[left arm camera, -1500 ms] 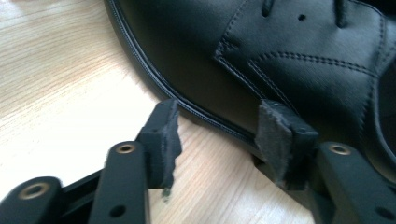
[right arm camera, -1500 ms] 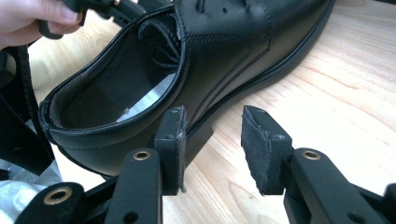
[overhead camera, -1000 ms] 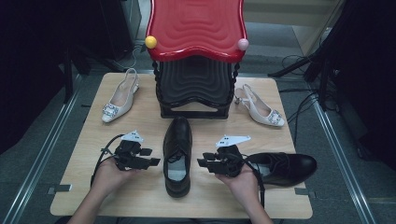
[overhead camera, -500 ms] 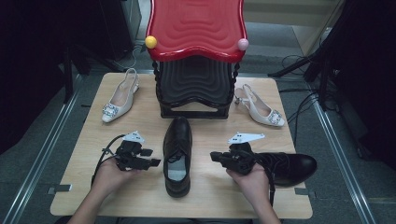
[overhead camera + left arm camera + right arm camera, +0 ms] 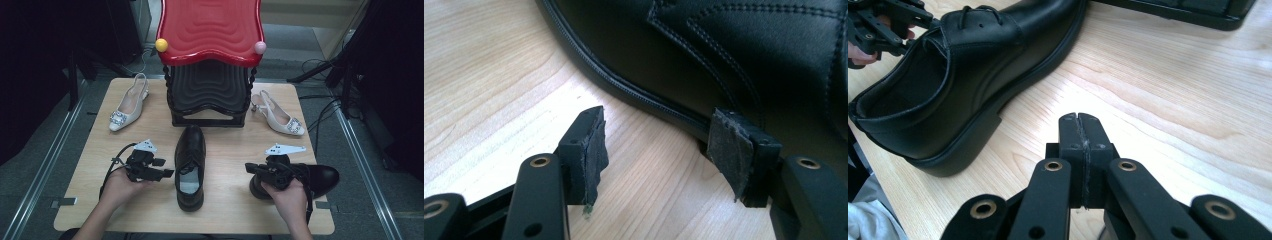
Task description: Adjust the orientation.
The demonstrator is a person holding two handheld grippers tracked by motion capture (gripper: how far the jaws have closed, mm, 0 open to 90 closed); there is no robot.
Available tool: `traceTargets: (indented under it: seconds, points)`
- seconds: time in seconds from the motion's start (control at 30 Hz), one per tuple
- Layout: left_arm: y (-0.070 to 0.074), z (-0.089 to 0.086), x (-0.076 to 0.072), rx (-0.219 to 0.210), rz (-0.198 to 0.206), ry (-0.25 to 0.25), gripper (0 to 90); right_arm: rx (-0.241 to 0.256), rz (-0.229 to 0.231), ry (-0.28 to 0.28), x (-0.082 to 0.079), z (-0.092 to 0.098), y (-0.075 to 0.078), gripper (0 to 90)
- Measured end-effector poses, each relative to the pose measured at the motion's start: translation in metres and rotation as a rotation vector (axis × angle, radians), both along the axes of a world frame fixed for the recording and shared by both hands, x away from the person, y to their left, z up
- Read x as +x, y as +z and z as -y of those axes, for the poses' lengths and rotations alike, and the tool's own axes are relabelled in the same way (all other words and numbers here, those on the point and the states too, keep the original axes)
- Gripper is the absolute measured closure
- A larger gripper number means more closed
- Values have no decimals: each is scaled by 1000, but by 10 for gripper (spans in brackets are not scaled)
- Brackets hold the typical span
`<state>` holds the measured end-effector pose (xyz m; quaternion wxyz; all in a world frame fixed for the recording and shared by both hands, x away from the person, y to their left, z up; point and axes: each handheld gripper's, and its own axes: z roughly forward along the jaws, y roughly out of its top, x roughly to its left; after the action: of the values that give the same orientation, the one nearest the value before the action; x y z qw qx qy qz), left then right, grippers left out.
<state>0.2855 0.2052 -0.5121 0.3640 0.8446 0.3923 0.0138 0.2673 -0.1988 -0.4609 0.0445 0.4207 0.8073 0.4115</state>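
My left gripper (image 5: 165,173): jaws spread wide, low over the table, one pad (image 5: 730,150) just touching the welt of the black leather lace-up shoe (image 5: 190,167) at mid-table; it has hardly moved in the last second.
My right gripper (image 5: 251,169): jaws pressed together on nothing; it has pulled back rightward and now sits over the heel end of the second black leather shoe (image 5: 320,178) lying at the near right.
Change: my right hand (image 5: 290,195) has left the middle shoe alone.
Meaning: I judge the left gripper takes the middle shoe, the right its mate.
Beyond: black and red tiered plastic rack (image 5: 210,60) at the far edge, unused so far.
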Motion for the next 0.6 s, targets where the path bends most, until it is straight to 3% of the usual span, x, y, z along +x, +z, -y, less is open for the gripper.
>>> traceTargets:
  seconds: [0.17,0.3,0.47,0.6]
  points:
    - [-1,1,5,-23,0,3,404,-13,-6,-26,-5,8,-1,900]
    - [-2,1,9,-14,-11,7,406,-13,-5,-48,-9,15,0,900]
    - [-1,3,14,3,-4,-9,409,23,8,-71,-18,27,5,900]
    - [-1,2,19,-5,-12,-4,409,24,24,-99,-25,36,9,900]
